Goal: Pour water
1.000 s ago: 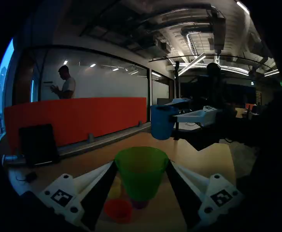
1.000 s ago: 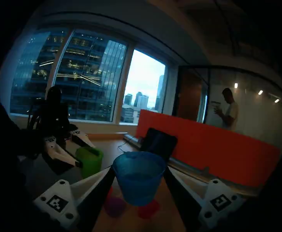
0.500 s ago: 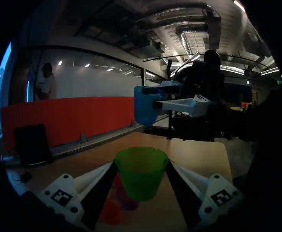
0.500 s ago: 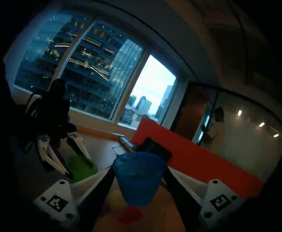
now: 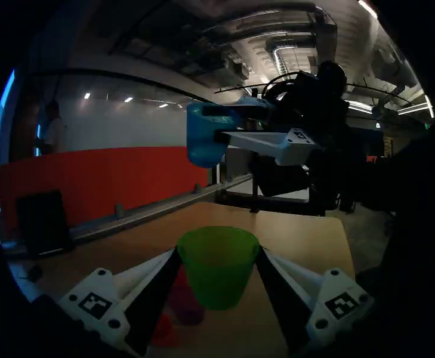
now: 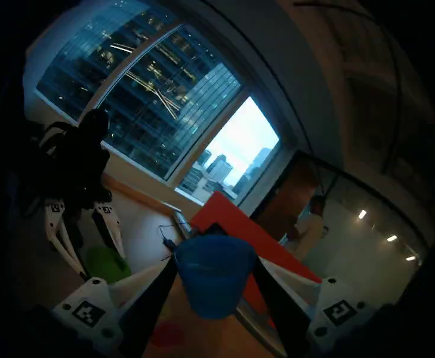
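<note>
Black-and-white square markers (image 5: 95,304) sit on the fingers. The left gripper (image 5: 217,255) clamps a green cup (image 5: 217,277); the right gripper (image 6: 214,265) clamps a blue cup (image 6: 214,283), contents unclear.

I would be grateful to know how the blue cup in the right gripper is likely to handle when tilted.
The blue cup looks like thin plastic, so it may flex slightly in the right gripper. Its smooth, tapered wall could slip if the squeeze eases. It seems partly full, so tilting probably shifts its weight toward the rim.
</note>
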